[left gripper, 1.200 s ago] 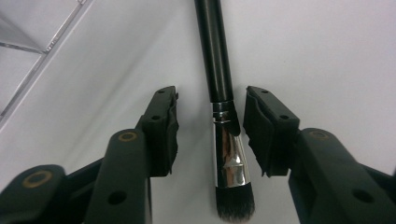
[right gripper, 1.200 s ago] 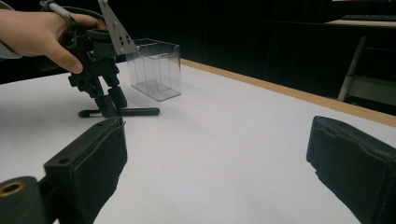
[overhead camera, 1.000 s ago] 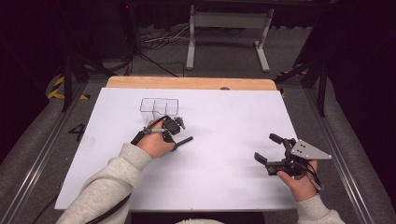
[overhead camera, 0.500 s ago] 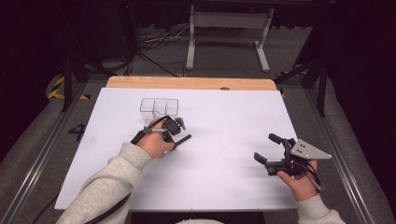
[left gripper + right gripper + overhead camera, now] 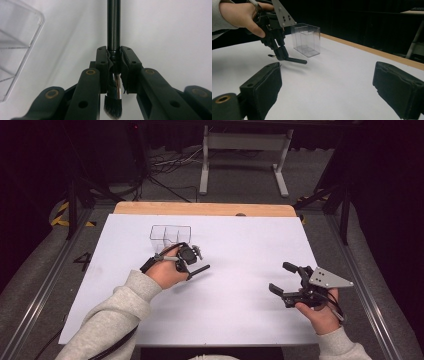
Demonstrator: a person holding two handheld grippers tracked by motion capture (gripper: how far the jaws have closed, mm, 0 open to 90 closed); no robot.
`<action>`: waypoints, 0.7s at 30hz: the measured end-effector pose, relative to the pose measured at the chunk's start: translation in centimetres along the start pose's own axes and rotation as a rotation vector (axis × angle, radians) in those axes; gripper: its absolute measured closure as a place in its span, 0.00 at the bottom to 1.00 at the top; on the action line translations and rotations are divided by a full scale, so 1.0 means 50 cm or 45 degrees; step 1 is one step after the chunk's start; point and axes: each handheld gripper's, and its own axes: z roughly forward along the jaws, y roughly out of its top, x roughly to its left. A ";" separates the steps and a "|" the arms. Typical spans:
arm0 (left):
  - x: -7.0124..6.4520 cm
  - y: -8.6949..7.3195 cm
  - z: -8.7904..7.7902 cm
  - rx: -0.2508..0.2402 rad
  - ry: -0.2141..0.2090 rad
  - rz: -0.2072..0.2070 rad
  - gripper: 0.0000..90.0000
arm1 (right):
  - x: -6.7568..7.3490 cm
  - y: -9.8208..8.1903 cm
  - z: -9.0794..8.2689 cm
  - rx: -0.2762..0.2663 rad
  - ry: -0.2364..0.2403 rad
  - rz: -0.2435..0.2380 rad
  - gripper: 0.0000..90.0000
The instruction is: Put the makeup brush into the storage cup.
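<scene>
The one sign I can read is a dark figure "4" (image 5: pixel 83 261) marked on the grey surface just left of the white sheet, seen in the high view. From here nothing else carries writing, a label or a brand that can be read.

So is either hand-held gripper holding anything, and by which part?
The left hand-held gripper is shut on a makeup brush, gripping the metal collar between bristles and black handle. The right hand-held gripper is open and holds nothing.
</scene>
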 end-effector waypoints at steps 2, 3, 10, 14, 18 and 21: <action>-0.008 0.004 -0.009 -0.015 -0.038 0.048 0.87 | 0.001 0.006 0.001 0.005 0.022 0.004 0.11; -0.015 0.007 -0.013 -0.023 -0.056 0.070 0.87 | 0.001 0.009 0.002 0.010 0.030 0.001 0.12; -0.050 0.020 -0.037 -0.014 -0.091 0.215 0.87 | 0.008 0.031 0.015 0.019 0.095 -0.009 0.12; -0.072 0.025 -0.051 -0.019 -0.119 0.293 0.87 | 0.015 0.039 0.021 0.022 0.132 -0.017 0.11; -0.088 0.029 -0.061 -0.009 -0.144 0.364 0.87 | 0.021 0.046 0.023 0.028 0.161 -0.022 0.11; -0.100 0.033 -0.066 -0.008 -0.156 0.406 0.87 | 0.024 0.052 0.025 0.030 0.183 -0.026 0.11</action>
